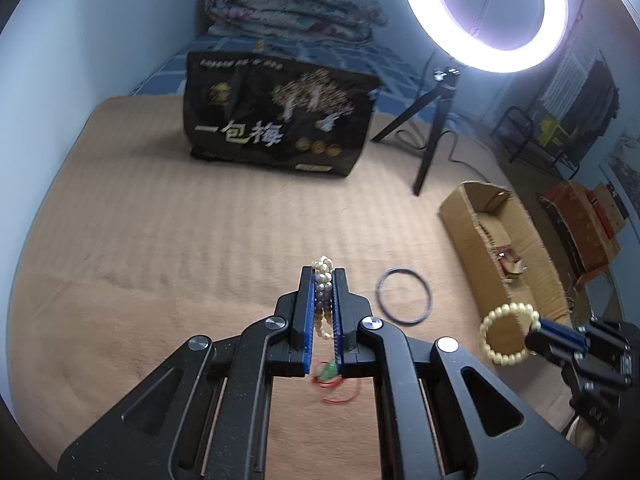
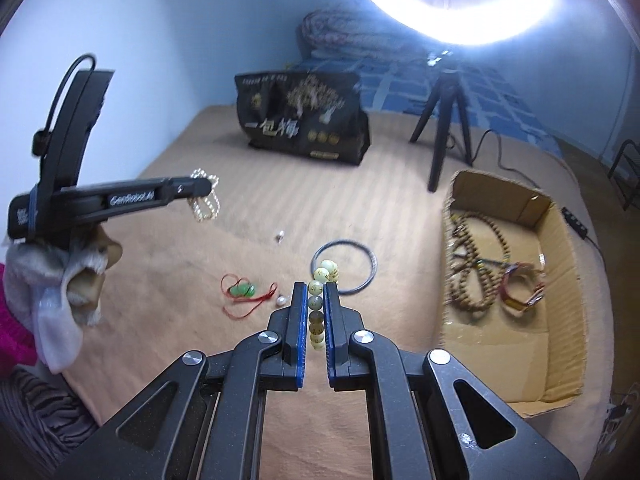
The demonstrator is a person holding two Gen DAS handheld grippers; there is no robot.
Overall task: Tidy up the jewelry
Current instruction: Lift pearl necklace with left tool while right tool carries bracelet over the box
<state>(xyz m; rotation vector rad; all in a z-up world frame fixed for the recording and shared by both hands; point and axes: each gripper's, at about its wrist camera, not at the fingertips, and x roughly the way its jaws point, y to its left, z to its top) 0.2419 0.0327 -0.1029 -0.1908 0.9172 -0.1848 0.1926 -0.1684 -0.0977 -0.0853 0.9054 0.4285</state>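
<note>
Left hand-held gripper (image 1: 323, 280) clamps my pearl strand (image 1: 323, 268), right hand-held gripper (image 2: 316, 292) pinches the yellow bead bracelet (image 2: 320, 280). Box (image 2: 560, 240) at right holds two pieces; ring (image 2: 346, 266), green pendant (image 2: 242, 290), loose beads (image 2: 281, 301) wait on the bed (image 2: 160, 260).

The left gripper (image 1: 323, 276) pinches a pearl bracelet (image 1: 324, 292) between its blue-lined fingers (image 1: 306, 312), above a tan blanket (image 1: 160, 240). A dark bangle (image 1: 404, 295) lies just right. Far right, the right gripper (image 1: 538, 338) holds a pale bead bracelet (image 1: 506, 334) near a cardboard box (image 1: 472, 236).
</note>
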